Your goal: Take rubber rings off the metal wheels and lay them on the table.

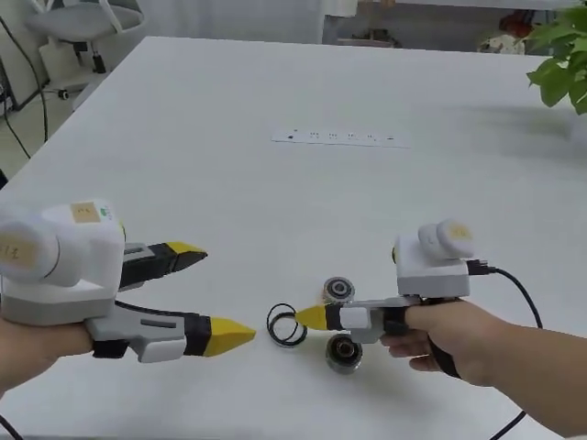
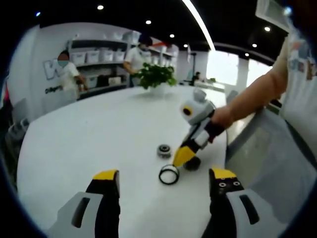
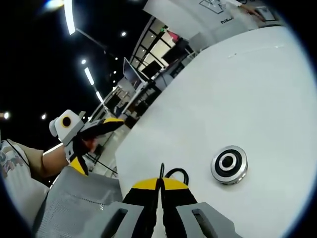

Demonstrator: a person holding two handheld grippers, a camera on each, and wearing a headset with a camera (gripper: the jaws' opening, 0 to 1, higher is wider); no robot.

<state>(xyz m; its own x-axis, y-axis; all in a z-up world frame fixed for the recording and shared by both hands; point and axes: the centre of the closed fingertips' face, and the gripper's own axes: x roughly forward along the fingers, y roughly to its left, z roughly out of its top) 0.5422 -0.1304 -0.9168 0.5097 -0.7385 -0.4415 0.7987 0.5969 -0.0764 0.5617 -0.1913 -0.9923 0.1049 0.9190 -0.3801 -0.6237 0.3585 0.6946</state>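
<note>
Rubber ring (image 1: 286, 326) lies on table (image 1: 367, 202), just left of two wheels (image 1: 337, 290). My right tongs (image 1: 307, 318) pressed together, apparently pinching its edge. My left tongs (image 1: 227, 295) spread, off to side. Risk: ring clings on release, lifts away; tongs bump near wheel (image 1: 344, 352), it rolls.

open-plan office: white table (image 1: 367, 82), shelves (image 2: 96, 57)

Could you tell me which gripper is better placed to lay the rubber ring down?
Right: the right gripper is shut on the rubber ring at the table; the left gripper hangs open, apart.
</note>
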